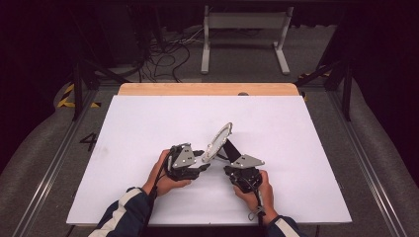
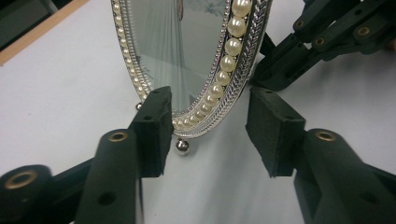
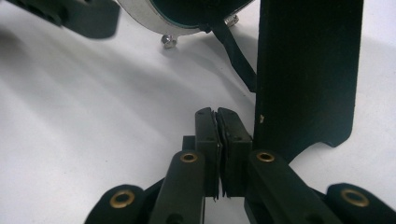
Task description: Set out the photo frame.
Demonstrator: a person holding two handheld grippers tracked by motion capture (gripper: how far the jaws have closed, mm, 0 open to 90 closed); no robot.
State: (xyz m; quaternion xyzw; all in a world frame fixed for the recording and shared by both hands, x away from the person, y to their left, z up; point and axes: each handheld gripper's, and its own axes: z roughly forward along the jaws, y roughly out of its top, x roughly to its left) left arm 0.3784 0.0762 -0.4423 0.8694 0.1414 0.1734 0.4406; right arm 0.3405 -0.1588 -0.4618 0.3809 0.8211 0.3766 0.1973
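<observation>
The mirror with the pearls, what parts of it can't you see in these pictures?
- Top of the mirror: cut off by the upper edge of the left gripper view.
- Its glass in the high view: too small and edge-on.
- Its back in the right gripper view: cut by the top edge, partly behind the black stand.
- Reflection: blurred.

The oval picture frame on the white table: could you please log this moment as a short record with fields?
object: oval picture frame, silver rim with pearl beading, on small ball feet
pose: standing tilted, propped on its black back stand
surface: white table
left gripper: open, jaws either side of the frame's lower rim, not yet clamped
right gripper: shut on nothing, beside the stand behind the frame
</observation>
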